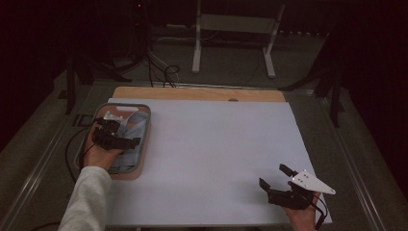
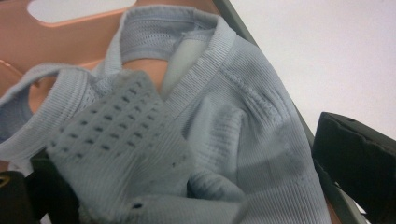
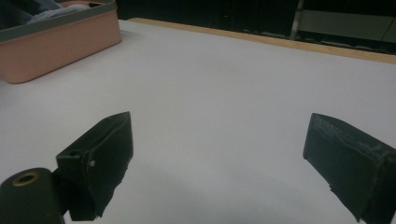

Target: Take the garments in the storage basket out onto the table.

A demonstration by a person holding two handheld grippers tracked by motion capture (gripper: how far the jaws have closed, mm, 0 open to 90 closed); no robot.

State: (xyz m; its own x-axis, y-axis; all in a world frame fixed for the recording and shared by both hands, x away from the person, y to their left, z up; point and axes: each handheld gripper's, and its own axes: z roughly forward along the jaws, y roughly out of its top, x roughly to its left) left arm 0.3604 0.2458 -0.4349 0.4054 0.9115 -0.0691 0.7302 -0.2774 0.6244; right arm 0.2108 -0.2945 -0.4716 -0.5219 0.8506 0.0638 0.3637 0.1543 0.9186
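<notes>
A light blue knit garment [image 1: 133,126] lies bunched in a pink basket with a grey rim [image 1: 145,144] at the table's left side. My left gripper [image 1: 115,133] hovers inside the basket just over the cloth. In the left gripper view its jaws stand wide apart, and the ribbed and perforated garment [image 2: 233,116] lies between them and over the left jaw; the left gripper [image 2: 196,186] is open. The right gripper [image 1: 273,175] rests low near the table's front right, open and empty. The right gripper view shows my right gripper [image 3: 224,172] above the bare white sheet, with the basket [image 3: 60,46] far off.
A white sheet [image 1: 216,144] covers the table, and a wooden strip [image 1: 197,93] shows along its far edge. Beyond it stand a white metal frame [image 1: 197,48] and loose cables [image 1: 163,72] on the floor. Metal rails run down both sides of the table.
</notes>
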